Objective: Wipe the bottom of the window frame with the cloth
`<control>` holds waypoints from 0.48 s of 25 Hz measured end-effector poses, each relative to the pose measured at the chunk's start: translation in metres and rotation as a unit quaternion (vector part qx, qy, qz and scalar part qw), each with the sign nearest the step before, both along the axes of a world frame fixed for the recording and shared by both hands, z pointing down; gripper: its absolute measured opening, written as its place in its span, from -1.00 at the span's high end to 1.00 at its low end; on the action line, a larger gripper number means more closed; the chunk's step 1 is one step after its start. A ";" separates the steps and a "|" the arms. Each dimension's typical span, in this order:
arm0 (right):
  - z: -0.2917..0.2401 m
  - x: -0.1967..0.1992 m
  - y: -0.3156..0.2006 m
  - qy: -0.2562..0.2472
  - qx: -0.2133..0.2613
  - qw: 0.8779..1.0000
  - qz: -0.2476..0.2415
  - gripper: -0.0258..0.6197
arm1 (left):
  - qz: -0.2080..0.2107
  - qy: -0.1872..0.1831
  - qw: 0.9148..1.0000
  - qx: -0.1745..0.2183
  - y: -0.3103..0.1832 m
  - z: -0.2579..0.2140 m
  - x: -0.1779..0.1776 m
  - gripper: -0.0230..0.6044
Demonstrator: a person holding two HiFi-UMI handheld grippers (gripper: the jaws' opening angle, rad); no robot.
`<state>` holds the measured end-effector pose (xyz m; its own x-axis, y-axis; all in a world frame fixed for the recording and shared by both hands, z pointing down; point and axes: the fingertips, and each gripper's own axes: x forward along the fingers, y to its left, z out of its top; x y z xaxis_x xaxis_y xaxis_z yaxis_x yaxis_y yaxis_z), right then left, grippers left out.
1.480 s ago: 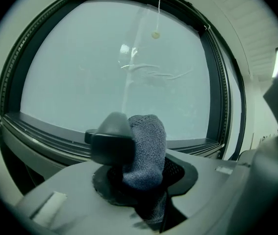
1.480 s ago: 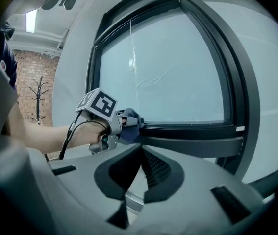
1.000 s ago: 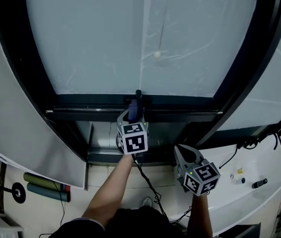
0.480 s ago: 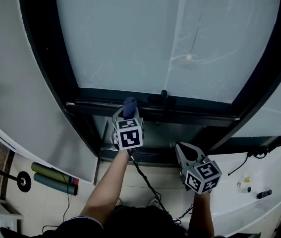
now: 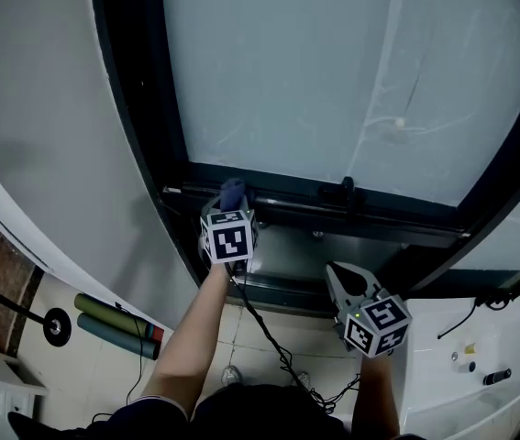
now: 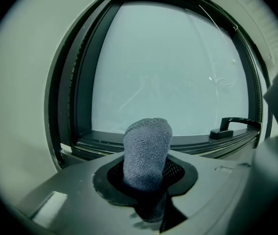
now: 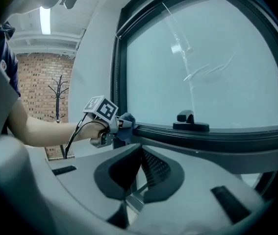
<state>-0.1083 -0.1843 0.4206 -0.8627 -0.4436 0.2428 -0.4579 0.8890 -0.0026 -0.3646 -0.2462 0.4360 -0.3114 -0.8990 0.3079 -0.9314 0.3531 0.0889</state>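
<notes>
Left tongs (image 6: 146,174) are clamped on a folded grey-blue cloth (image 6: 147,146) that sticks out ahead of their tips. The cloth's end rests against the bottom rail of the window frame (image 5: 379,214), close to the frame's lower left corner. A black window handle (image 5: 348,189) sits on that rail, off to the right of these tongs. Right tongs (image 7: 140,155) hang lower and further right, apart from the frame, with their jaws pressed together and nothing between them.

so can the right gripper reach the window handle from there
Probably yes: the right gripper hangs empty below the window handle, nothing between them; the left gripper and cloth are off to the side.
</notes>
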 end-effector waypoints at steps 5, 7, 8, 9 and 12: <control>-0.002 -0.022 0.008 -0.001 0.005 1.000 -0.003 0.92 | -0.029 -0.001 1.000 -0.003 0.018 0.000 -0.051 0.54; -0.004 -0.029 0.011 -0.003 0.008 1.000 -0.002 0.92 | -0.040 -0.005 0.999 -0.002 0.025 -0.001 -0.071 0.54; -0.005 -0.033 0.012 -0.003 0.009 1.000 -0.002 0.92 | -0.046 -0.003 0.999 -0.002 0.029 -0.001 -0.080 0.54; -0.005 -0.037 0.014 -0.003 0.010 1.000 -0.003 0.92 | -0.052 -0.001 0.999 -0.004 0.032 -0.001 -0.089 0.54; -0.006 -0.046 0.019 -0.002 0.011 1.000 -0.002 0.92 | -0.052 0.008 0.999 -0.013 0.039 0.003 -0.105 0.54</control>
